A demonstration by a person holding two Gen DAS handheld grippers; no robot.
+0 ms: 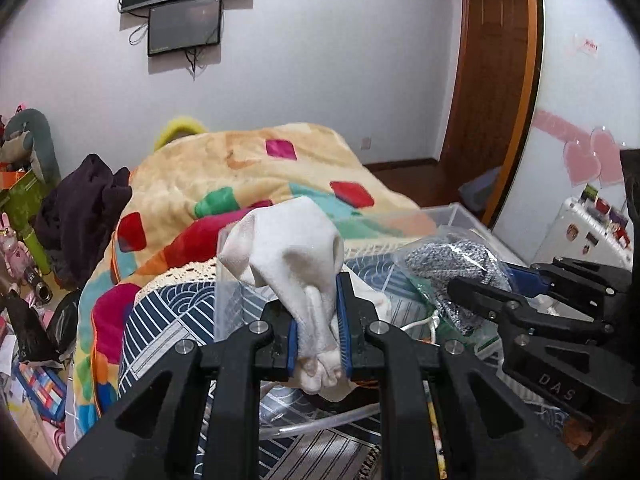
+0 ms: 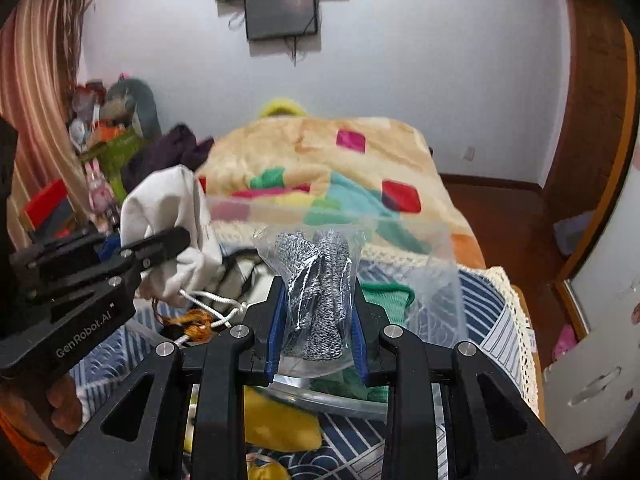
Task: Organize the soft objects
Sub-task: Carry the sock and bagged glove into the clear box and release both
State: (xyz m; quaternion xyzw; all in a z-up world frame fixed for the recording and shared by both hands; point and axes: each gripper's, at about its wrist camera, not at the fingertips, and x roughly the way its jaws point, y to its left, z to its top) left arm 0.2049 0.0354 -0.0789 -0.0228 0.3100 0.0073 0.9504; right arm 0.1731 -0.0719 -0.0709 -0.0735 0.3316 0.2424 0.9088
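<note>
Mid-sort: left gripper (image 1: 318, 320) fingers pinch a white cloth pouch (image 1: 288, 248), right gripper (image 2: 316, 320) fingers pinch bagged grey gloves (image 2: 316, 280), both held above the clear plastic bin (image 1: 460, 212). Next, probably: lower each into the bin, then release.

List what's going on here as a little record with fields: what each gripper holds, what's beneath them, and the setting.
left gripper: shut on white cloth pouch
right gripper: shut on bagged grey knit gloves
below them: clear plastic bin holding soft items, including a green cloth
setting: bed with colourful blanket
on the wall: dark screen
</note>
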